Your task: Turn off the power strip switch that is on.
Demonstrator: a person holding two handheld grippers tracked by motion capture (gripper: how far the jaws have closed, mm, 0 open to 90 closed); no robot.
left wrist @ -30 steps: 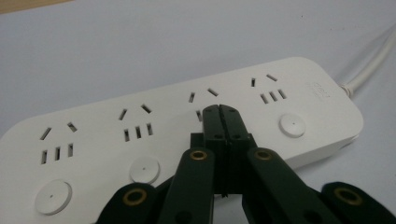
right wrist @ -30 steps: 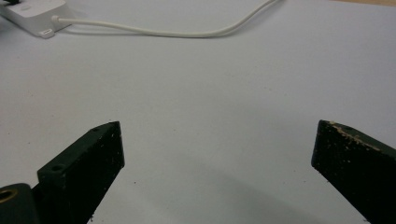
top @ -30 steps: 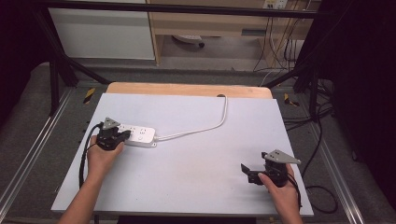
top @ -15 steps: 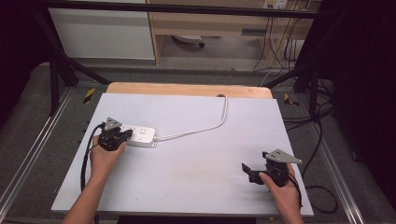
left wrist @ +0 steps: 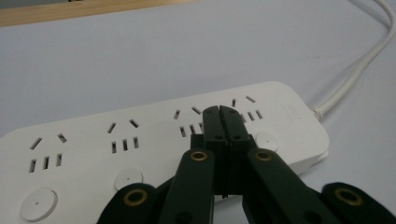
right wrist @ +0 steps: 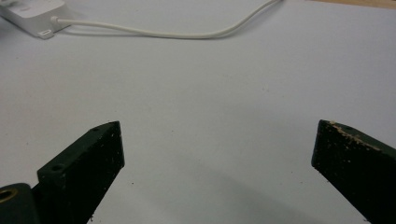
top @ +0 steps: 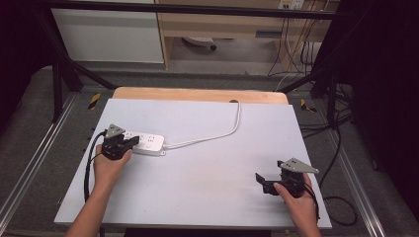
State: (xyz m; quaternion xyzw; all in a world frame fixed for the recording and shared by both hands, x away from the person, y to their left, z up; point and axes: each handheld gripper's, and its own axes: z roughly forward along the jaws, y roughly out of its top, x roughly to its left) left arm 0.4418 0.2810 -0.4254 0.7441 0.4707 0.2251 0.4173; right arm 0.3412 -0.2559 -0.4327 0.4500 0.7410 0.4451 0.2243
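The left gripper [left wrist: 219, 112], jaws closed and empty, is pressing on the power strip [left wrist: 154, 140] near the table's [top: 207, 197] left edge; switching looks unfinished. The right gripper [right wrist: 219, 154] is idling with jaws open.

No legible text; faint mark on power strip [left wrist: 289, 112] unreadable.
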